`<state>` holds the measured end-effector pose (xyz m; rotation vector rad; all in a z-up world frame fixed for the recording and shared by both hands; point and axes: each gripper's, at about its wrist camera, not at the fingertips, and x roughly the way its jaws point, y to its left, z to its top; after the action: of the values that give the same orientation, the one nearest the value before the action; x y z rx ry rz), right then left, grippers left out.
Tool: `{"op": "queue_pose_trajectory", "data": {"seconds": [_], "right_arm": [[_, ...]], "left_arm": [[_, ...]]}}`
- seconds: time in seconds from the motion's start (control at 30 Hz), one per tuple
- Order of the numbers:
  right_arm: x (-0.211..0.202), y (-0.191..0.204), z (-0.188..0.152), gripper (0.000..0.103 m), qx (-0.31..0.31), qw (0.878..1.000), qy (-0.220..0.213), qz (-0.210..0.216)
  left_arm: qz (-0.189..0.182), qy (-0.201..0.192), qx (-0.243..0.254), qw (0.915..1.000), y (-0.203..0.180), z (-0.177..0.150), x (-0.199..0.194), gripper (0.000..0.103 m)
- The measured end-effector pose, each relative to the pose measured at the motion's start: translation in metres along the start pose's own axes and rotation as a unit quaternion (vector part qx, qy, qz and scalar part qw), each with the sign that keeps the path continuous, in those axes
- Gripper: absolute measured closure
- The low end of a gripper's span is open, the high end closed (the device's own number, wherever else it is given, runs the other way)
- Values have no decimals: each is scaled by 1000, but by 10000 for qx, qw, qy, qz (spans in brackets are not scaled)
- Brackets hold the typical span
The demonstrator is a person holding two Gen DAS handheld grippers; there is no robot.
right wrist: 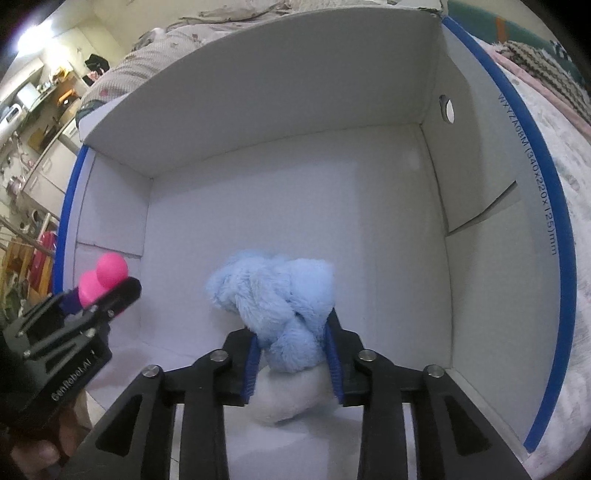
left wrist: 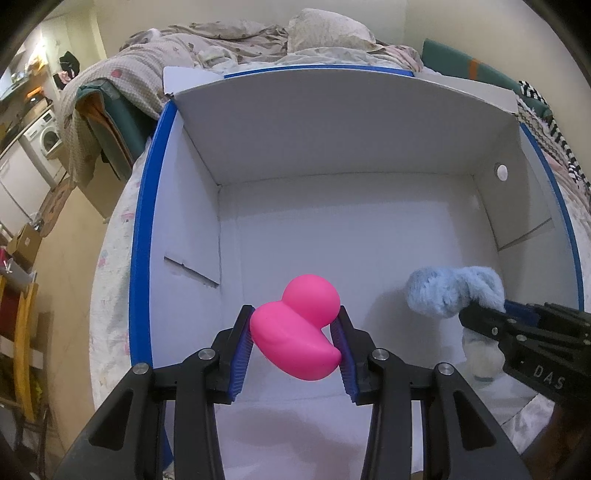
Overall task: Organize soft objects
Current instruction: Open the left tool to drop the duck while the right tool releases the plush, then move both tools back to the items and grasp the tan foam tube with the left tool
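My left gripper [left wrist: 295, 326] is shut on a pink soft duck-shaped toy [left wrist: 299, 332] and holds it above the floor of a white cardboard box [left wrist: 332, 140] with blue edges. My right gripper [right wrist: 291, 334] is shut on a light blue and white plush toy [right wrist: 280, 306], also held inside the box. In the left wrist view the right gripper [left wrist: 491, 314] comes in from the right with the plush toy [left wrist: 447, 291]. In the right wrist view the left gripper [right wrist: 107, 299] shows at the left with the pink toy [right wrist: 103, 277].
The box [right wrist: 295, 92] stands on a bed with a pale printed sheet [left wrist: 110, 332]. Rumpled blankets and a pillow [left wrist: 325, 29] lie behind it. A washing machine [left wrist: 44, 140] and shelves stand at the far left. The box's upright flaps rise at the back and sides.
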<state>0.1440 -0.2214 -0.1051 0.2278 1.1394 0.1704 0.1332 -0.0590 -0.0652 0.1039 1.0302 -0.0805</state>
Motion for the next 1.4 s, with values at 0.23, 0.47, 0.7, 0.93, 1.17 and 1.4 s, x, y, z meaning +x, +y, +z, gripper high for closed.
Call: {"op": "queue_pose_trajectory", "data": {"seconds": [0.23, 0.47, 0.7, 0.93, 1.17, 1.4], "right_arm": [[-12, -2, -3, 34, 123, 9993, -284, 202], [-15, -9, 4, 14, 393, 9978, -348, 398], [-20, -15, 1, 14, 546, 9968, -287, 499], [-33, -6, -8, 14, 302, 9979, -468, 339], [-57, -1, -21, 14, 104, 9974, -678, 234], [-76, 2, -37, 14, -61, 9967, -809, 89]], "left_arm": [[-4, -153, 120, 9998, -4, 0, -6, 38], [-33, -187, 92, 9998, -3, -1, -12, 36], [-9, -299, -28, 9995, 5, -4, -23, 36], [58, -510, -5, 9987, 8, -14, -46, 36], [69, -566, -139, 9983, 19, -33, -72, 36], [176, -502, -509, 9973, 40, -58, -86, 36]]}}
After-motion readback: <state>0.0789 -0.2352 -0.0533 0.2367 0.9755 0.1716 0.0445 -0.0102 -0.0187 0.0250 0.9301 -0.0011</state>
